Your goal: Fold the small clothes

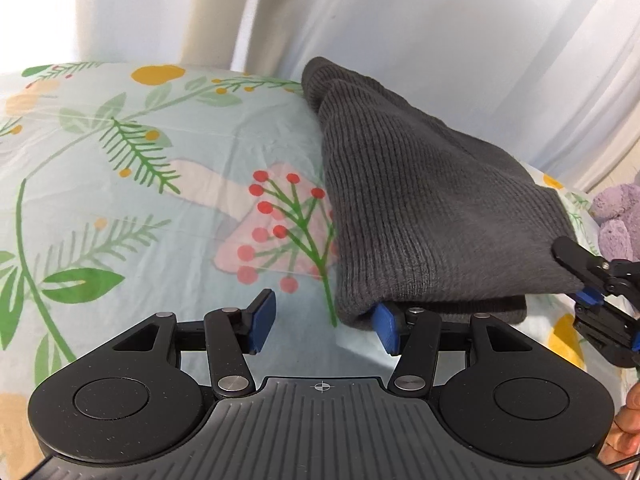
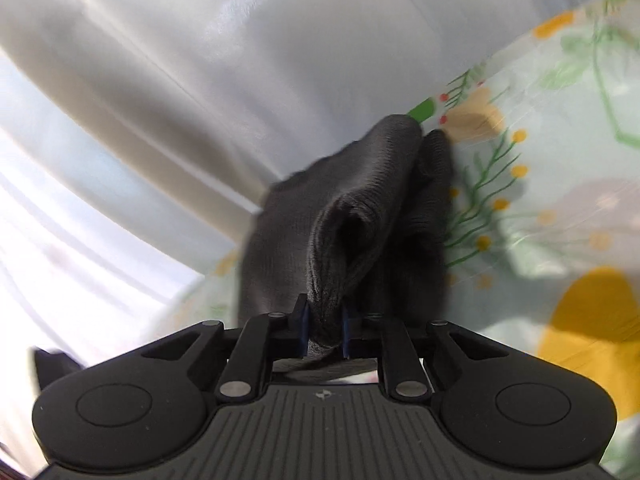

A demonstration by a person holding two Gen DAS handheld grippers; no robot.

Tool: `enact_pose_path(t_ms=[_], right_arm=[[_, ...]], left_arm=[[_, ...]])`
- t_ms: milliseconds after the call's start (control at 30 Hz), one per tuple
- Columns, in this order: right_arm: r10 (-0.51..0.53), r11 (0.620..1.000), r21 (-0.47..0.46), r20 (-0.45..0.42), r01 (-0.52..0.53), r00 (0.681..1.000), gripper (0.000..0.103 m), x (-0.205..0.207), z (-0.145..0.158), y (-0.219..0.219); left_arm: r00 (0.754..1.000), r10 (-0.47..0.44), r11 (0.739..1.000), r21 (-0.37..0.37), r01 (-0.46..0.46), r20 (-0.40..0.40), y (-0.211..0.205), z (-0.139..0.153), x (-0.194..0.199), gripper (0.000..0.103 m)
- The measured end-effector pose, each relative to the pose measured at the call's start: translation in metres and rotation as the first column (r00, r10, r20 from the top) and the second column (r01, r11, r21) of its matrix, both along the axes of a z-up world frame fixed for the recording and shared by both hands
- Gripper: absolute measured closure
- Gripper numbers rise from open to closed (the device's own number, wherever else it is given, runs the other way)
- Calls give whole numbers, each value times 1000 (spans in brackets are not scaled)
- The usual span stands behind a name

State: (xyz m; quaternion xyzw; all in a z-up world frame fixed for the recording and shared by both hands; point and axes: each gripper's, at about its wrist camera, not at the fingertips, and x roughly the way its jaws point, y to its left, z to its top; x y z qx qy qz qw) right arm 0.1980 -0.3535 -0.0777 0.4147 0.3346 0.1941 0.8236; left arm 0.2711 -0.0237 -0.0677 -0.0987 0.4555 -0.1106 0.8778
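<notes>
A dark grey ribbed knit garment [image 1: 420,200] lies folded on the floral bed sheet [image 1: 140,200], its near right corner lifted. My left gripper [image 1: 324,326] stands open at the garment's near left corner. Its right pad [image 1: 386,328] is tucked under the knit edge and its left pad [image 1: 264,320] is over bare sheet. My right gripper [image 1: 576,276] comes in from the right edge of the left wrist view, clamped on that lifted corner. In the right wrist view my right gripper [image 2: 325,330] is shut on a bunched fold of the grey garment [image 2: 340,220].
White curtains [image 1: 400,20] hang right behind the bed's far edge. A purple plush toy [image 1: 616,216] sits at the far right on the sheet. A person's hand [image 1: 630,420] shows at the lower right. The sheet [image 2: 560,200] spreads out to the garment's left.
</notes>
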Motion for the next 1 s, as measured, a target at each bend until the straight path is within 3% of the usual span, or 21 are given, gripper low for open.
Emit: enact_pose_path(t_ms=[33,67,100,133,167,200,367,467,600,700,767,867,1000], right_arm=[[-1,993,119,-7,2,1000,89,-1,-6,-9],[-12,989,145,-26,16,1000,89,-1,-9,-14],[-33,997,73,-43,36,999,89,-1,-9,-15],[-52,995,-91,-63,46,997,89,1,-7,-10],[-69,967,-249,-80,47,994,90,2,-6,-2],[-63,943,-330,-78,34,995,90,2,-6,3],[-76,909,-414,-68,41,995,89,-3,12,-2],[-188,791,-591,11,158,982,83,-3,33,-9],[-110,803,-574,121,159,987,83,32,57,-1],[6,774,-627,145,87,989,83,76,58,27],[70,763,-645,144,40,987,83,106,49,41],[71,700,-714,88,13,994,83,126,30,53],[55,727,-686,112,37,992,83,118,18,43]], left_arm=[[1000,4,1000,-12,-4,-3,4,1,1,41],[1000,0,999,-35,-1,-13,7,1,2,40],[1000,-3,999,-54,1,-28,10,1,3,40],[999,-6,998,-64,3,-45,12,1,4,40],[998,-12,997,-73,8,-57,13,1,4,41],[998,-18,997,-80,13,-66,16,2,4,42],[996,-35,993,-115,25,-80,37,17,2,41],[999,3,996,-93,-6,-35,50,31,13,38],[998,15,997,-78,-10,69,44,43,57,37],[995,8,993,-122,4,102,33,37,100,38],[997,-1,984,-176,15,82,27,29,128,38],[1000,-1,969,-245,5,16,17,11,166,42],[996,1,937,-347,-30,-86,13,-10,204,43]])
